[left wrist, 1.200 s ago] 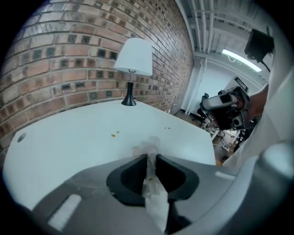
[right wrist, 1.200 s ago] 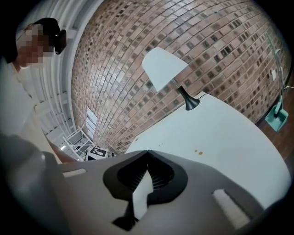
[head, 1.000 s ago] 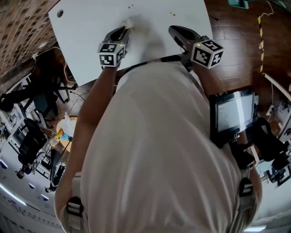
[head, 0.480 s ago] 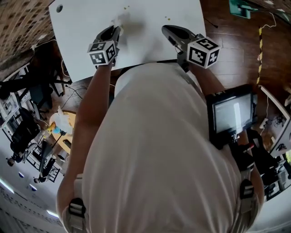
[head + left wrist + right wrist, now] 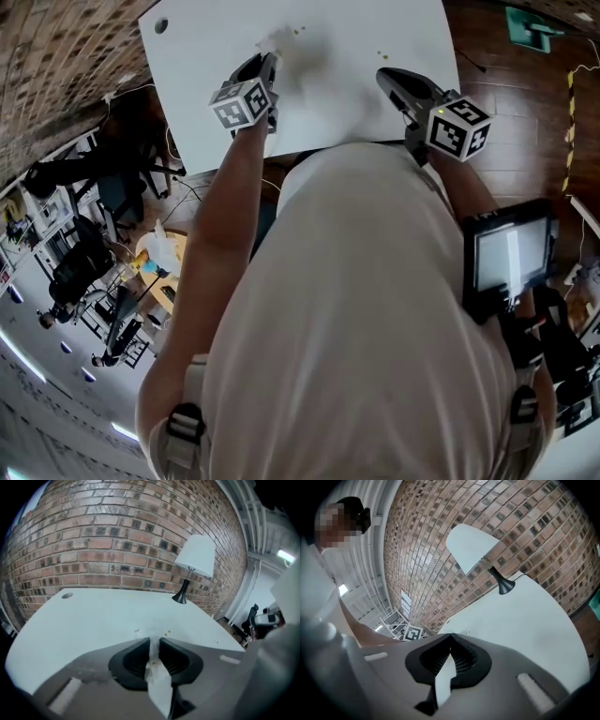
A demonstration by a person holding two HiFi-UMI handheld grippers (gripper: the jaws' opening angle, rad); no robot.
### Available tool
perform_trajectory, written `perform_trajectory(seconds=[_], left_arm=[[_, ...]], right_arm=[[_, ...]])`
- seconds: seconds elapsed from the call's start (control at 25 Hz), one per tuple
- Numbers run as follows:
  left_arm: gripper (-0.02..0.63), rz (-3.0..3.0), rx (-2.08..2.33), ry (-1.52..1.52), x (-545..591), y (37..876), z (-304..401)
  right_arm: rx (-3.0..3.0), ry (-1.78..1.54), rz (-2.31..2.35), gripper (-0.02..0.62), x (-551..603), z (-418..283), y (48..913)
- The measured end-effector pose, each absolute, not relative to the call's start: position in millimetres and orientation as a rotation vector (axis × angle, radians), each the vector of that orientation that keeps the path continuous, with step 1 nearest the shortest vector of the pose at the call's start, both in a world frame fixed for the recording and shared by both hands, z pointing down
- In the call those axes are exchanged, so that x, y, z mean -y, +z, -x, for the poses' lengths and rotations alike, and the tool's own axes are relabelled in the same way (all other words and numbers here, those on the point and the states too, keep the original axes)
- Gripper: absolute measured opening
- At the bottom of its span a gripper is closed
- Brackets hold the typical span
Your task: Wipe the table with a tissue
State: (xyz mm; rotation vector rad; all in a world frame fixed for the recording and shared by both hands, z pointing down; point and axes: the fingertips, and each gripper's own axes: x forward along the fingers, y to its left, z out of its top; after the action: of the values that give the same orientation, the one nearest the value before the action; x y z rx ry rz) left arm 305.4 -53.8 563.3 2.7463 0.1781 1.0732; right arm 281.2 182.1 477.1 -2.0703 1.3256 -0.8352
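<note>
White table [image 5: 361,89], brick wall [image 5: 117,536]; left claw [image 5: 154,640] pinches tissue [image 5: 158,679] (square-patterned marker cube [image 5: 244,103]).

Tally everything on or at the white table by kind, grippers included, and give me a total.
Grippers: 2 (left gripper shut on the tissue, right gripper shut, with nothing in it)
Tissue: 1
Lamp: 1
Table: 1
Crumbs: a few specks, too small to count, left out
Total: 5
</note>
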Motion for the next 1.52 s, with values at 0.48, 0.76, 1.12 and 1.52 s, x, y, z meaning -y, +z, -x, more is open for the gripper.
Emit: perform_trajectory(seconds=[0.48,0.76,1.12,1.52], left_arm=[[0.069,-2.799,-0.077,1.086,43.1,572.7,-356.9],[0.067,-2.753,0.076,1.058,66.6,572.7,-384.2],[0.067,-2.761,0.083,1.136,49.7,583.3,-397.7],[0.063,-2.742,-0.052,1.216,45.3,589.1,-395.0]], right_arm=[[-1.183,-0.805,2.126,0.008,-236.2,-280.5,474.6],[-1.13,-0.812,2.14,0.008,-237.4,-286.8,472.2],[-1.045,-0.811,2.164,0.008,-258.2,-286.8,474.9],[-1.045,-0.788,2.126,0.008,-240.5,-287.6,474.8]])
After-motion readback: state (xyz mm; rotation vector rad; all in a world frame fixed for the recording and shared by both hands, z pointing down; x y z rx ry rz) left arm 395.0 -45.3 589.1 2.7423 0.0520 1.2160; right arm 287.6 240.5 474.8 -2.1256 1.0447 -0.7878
